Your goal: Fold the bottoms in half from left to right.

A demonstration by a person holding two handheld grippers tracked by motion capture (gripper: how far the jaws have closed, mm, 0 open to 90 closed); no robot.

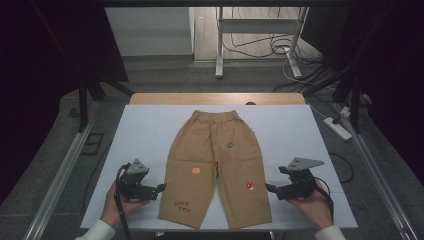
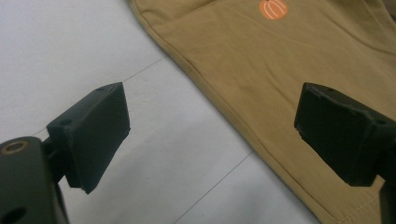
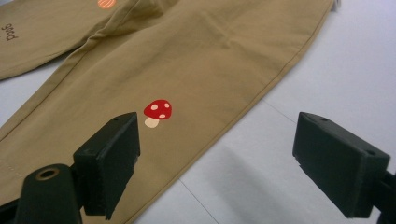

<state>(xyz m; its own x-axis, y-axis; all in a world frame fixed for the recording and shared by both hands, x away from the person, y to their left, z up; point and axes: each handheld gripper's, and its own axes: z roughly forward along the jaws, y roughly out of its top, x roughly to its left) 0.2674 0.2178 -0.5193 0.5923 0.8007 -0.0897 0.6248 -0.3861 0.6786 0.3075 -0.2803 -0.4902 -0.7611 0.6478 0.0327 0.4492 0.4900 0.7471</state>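
Table (image 1: pixel 140 130) evenly, softly lit – surroundings dark; the near jaws in both gripper views look perhaps slightly soft.

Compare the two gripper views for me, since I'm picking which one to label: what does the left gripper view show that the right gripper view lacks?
Left gripper view alone: the outer side seam of one leg running between its open jaws, and the whole orange pumpkin print. Right gripper view alone: the red mushroom print, the gap between the two legs and part of the dark lettering. Both: the tan trousers lying flat on the white table, with nothing held.
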